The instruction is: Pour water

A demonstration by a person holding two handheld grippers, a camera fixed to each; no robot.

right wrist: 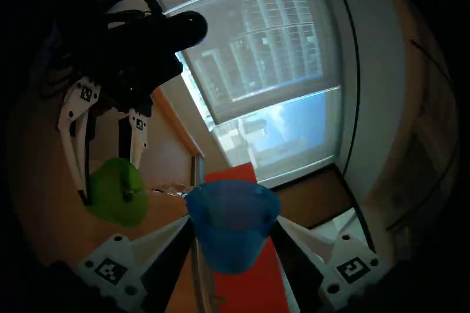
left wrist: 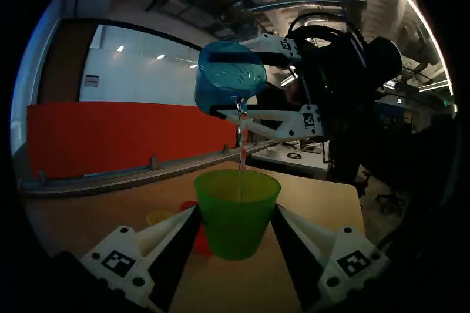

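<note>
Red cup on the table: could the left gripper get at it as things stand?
Probably not. The left gripper is shut on the green cup, which is catching water from the blue cup; the red cup sits close by, but that grip is taken.

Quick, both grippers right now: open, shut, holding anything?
Left gripper: shut on the green cup.
Right gripper: shut on the blue cup, tipped and pouring.

Dim interior, bright window [right wrist: 264, 78] glare, fisheye-warped edges
</note>
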